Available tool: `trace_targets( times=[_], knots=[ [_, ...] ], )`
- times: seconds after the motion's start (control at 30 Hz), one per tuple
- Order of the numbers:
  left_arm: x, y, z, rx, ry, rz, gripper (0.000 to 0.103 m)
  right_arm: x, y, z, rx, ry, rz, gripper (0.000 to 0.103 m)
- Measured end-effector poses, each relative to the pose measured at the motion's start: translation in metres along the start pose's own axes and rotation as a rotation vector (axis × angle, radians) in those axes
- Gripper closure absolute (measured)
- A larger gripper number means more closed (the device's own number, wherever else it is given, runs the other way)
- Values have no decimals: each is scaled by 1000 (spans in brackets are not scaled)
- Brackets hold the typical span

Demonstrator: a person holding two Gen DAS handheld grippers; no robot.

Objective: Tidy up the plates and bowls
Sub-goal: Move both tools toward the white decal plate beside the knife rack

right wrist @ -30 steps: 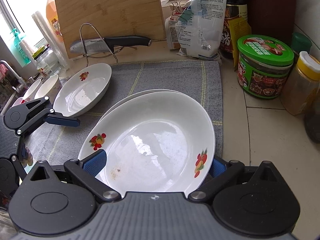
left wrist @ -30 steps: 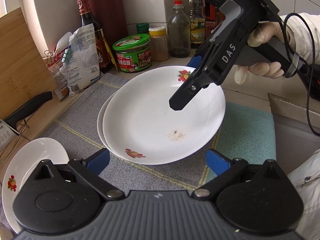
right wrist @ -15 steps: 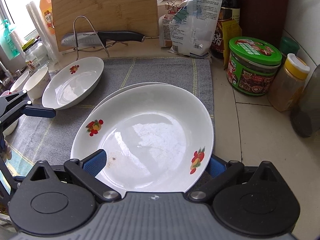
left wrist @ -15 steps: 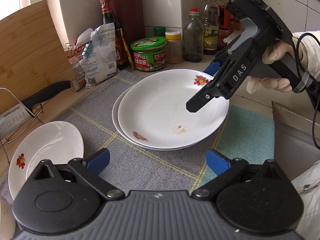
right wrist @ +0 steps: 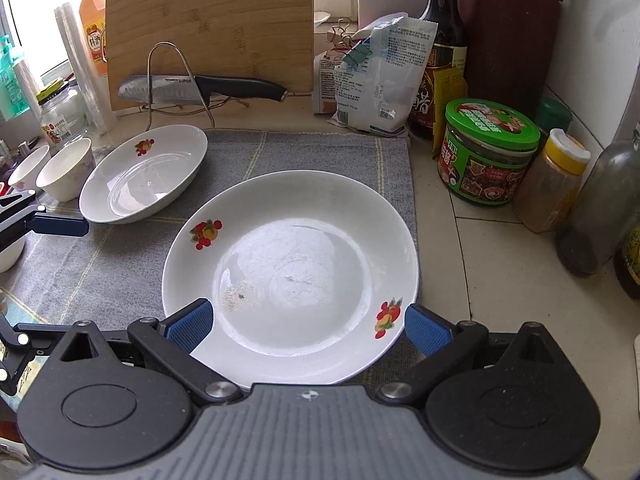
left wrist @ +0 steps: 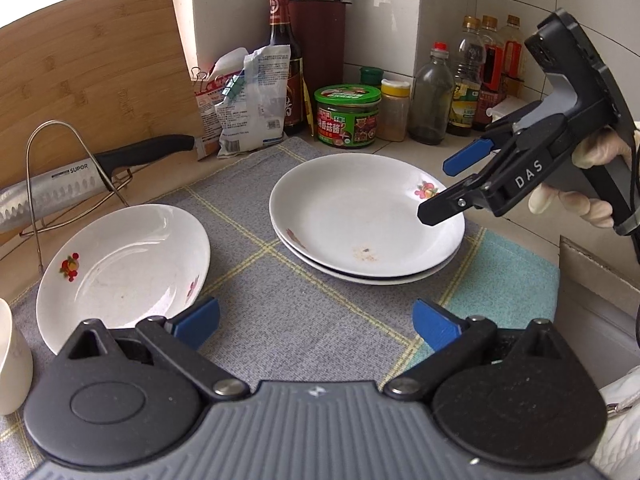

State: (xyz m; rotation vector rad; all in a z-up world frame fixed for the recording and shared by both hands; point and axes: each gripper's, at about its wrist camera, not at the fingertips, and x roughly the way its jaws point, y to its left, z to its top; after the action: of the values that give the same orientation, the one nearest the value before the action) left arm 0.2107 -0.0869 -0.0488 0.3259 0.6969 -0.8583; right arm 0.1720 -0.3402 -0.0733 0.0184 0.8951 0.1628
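Two white plates with fruit prints lie stacked (left wrist: pixel 366 216) (right wrist: pixel 292 256) on the grey cloth (left wrist: pixel 280 304). A third such plate (left wrist: pixel 124 268) (right wrist: pixel 146 172) lies alone to their left. My left gripper (left wrist: pixel 316 322) is open and empty, low over the cloth, with its left fingertip by the single plate's near rim. My right gripper (right wrist: pixel 306 326) is open and empty, above the stack's right edge; it also shows in the left wrist view (left wrist: pixel 452 184). Two white bowls (right wrist: pixel 66 168) stand left of the single plate.
A knife on a wire stand (left wrist: pixel 76 180) and a wooden cutting board (left wrist: pixel 92 96) are at the back left. A green jar (left wrist: pixel 347 120), bags, bottles and a knife block line the back wall. A teal cloth (left wrist: pixel 508 280) lies at the right.
My left gripper has pulled back and to the left, toward the single plate. My right gripper has lifted off and back from the stack, which now lies flat on the cloth.
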Motion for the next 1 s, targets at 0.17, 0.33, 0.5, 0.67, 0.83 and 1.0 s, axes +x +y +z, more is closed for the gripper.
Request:
trace_targets(
  times=[0.17, 0.33, 0.5, 0.67, 0.83, 1.0],
  knots=[
    [-1, 2, 0, -13, -14, 32, 1, -2, 20, 1, -80, -21, -11, 0],
    [-3, 7, -6, -44, -22, 77, 1, 3, 37, 1, -98, -21, -43, 0],
    [-13, 20, -16, -100, -45, 108, 1, 4, 56, 3, -105, -36, -86, 0],
    [-28, 36, -26, -147, -74, 135, 1, 5, 77, 7, -104, -51, -103, 0],
    [-40, 49, -37, -175, -94, 180, 1, 5, 104, 6, -118, -60, -87, 0],
    [-52, 51, -41, -191, -92, 259, 1, 8, 127, 5, -200, -68, -21, 0]
  ],
)
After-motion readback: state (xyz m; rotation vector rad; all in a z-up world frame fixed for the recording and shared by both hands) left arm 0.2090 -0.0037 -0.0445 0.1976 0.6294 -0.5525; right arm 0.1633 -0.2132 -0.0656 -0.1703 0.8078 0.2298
